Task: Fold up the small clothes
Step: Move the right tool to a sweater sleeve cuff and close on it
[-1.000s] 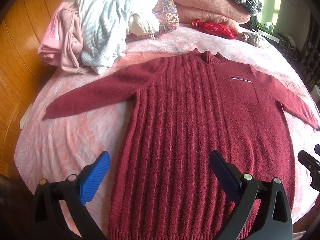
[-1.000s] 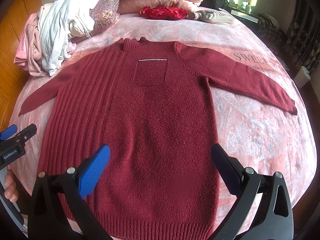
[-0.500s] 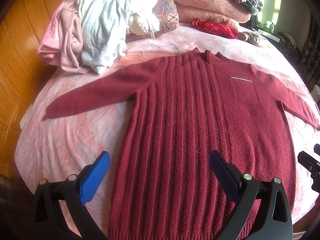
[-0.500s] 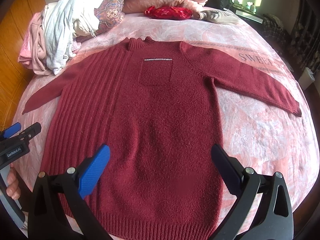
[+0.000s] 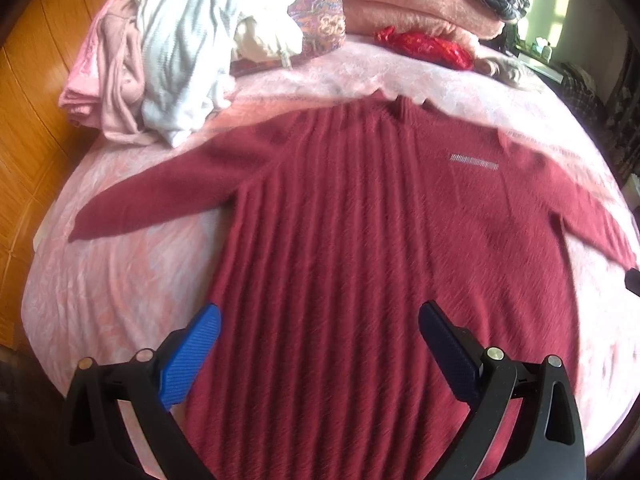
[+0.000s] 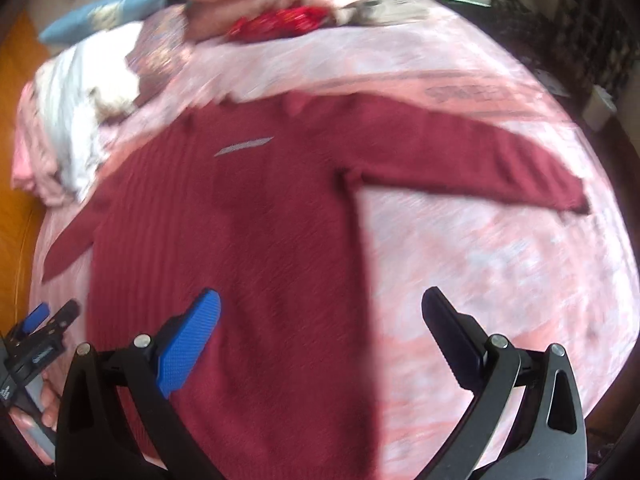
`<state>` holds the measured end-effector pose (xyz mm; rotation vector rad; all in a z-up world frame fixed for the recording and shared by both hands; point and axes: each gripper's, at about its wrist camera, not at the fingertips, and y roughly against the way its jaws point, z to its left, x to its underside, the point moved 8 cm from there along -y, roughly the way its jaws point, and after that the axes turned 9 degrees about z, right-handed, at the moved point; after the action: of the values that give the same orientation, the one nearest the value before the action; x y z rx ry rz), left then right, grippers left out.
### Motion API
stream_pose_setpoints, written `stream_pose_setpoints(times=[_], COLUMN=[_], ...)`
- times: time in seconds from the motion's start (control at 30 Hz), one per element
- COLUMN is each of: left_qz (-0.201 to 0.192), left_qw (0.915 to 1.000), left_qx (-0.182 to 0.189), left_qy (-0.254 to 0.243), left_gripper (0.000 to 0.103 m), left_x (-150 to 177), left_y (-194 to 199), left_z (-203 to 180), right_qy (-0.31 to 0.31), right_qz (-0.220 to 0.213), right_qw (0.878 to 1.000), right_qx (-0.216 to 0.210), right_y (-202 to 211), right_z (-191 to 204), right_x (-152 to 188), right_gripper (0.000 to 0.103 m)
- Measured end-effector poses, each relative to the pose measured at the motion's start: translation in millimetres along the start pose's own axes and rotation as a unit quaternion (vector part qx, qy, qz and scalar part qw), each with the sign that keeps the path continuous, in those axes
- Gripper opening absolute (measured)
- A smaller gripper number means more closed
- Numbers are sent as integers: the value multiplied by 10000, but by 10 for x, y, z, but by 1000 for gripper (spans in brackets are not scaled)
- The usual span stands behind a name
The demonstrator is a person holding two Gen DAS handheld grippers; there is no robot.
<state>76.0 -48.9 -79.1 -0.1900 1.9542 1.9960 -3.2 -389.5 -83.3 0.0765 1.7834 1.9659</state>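
A dark red knitted sweater [image 5: 360, 248] lies flat on the pink bedspread [image 5: 120, 280], front up, both sleeves spread out, with a small chest pocket. It also shows in the right wrist view [image 6: 240, 260], blurred. My left gripper [image 5: 320, 340] is open and empty above the sweater's lower left part. My right gripper [image 6: 320, 332] is open and empty above the sweater's lower right edge. The left gripper also appears at the left edge of the right wrist view [image 6: 40, 336].
A pile of white and pink clothes [image 5: 160, 64] lies at the bed's far left. Folded pink blankets [image 5: 400, 4], a patterned pillow [image 5: 320, 20] and a red bag [image 5: 424, 44] lie at the head. A wooden wall [image 5: 28, 100] stands on the left.
Both grippers have moved forward over the sweater. The right gripper has swung to the right, and its view is now blurred. Both stay open.
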Motion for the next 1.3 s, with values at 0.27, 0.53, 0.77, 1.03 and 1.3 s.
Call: stream_pose_setpoints(times=[0.27,0.53,0.77,1.03,1.3], left_qz=[-492,-304,-365,-127,-76], left_qw=[9969,9932,9912,9942,9936], left_qx=[116,592,486,395,463], left_qy=[-594,-959,-1174,-997,-1023], left_gripper=[99,99,99,99,99], left_x=[-646,-900,-1041,-1119,-1165], left_y=[-149,-513,-812,-1164,-1226], left_z=[-1063,-2267,-2797,-2918,-3173], right_qy=[-772,-1932,-2179,-1939,-1718], right_qz=[245,286,532,707,591], right_qw=[9967,9807,9745,9782,9833], right_qx=[0,59,-103,-211,-71], right_y=[-358,-595,-926,-1120,-1070], right_z=[-1586,-3167,-3684,-3677,-3604], right_x=[-545,-667,-657,-770,-802], right_gripper=[100,100,100,79,9])
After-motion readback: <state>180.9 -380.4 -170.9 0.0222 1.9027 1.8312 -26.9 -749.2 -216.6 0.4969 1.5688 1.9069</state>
